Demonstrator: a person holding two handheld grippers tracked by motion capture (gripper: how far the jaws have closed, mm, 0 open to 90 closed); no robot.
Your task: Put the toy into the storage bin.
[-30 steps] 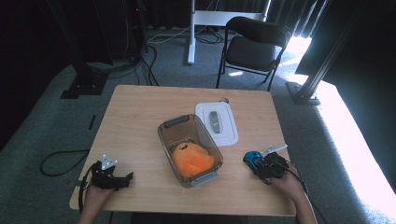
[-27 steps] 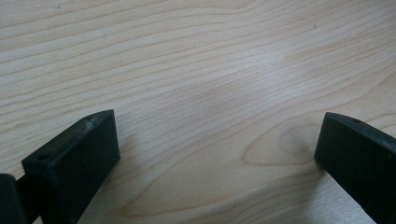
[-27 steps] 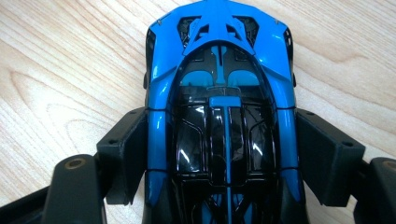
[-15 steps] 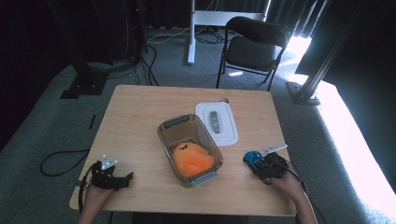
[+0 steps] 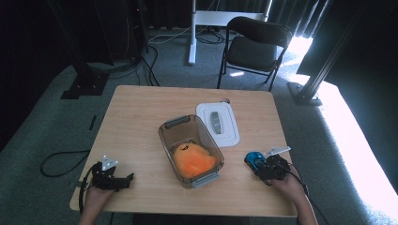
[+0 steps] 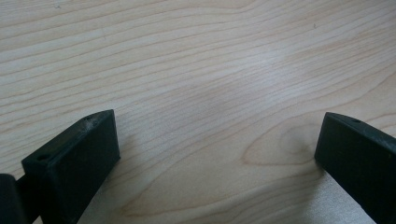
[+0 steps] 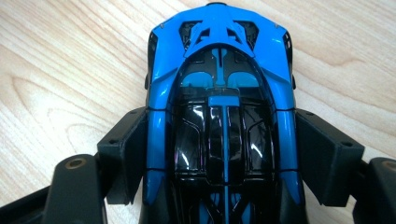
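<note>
Right gripper (image 5: 265, 165): I hold it at the near right of the worktop (image 5: 141, 117); its fingers (image 7: 128, 149) are clenched on the car, one against each flank, as the right gripper view shows.
Car (image 7: 219, 116): blue with a black glossy cabin, seen from above in the right gripper view, lengthways between the fingers, its far end past the fingertips. In the high view the car (image 5: 254, 159) sits on the worktop at the tip of my right gripper, just right of the bin.
Left gripper (image 5: 123, 179): I hold it at the near left corner of the worktop, well apart from the bin; its fingers (image 6: 74, 158) are released, spread wide with bare wood grain between them.
Bin (image 5: 165, 136): clear, with grey handles, standing open at the middle of the worktop, set at an angle to its edges.
Plush (image 5: 192, 159): orange, lying inside the bin at its near end.
Lid (image 5: 230, 136): white, lying flat on the worktop just right of the bin's far end, touching or nearly touching it; I cannot tell which.
Chair (image 5: 253, 47): black, on the carpet beyond the far edge of the worktop.
Hands: my left hand (image 5: 96, 197) and right hand (image 5: 288, 185) come in from the near edge behind each gripper.
</note>
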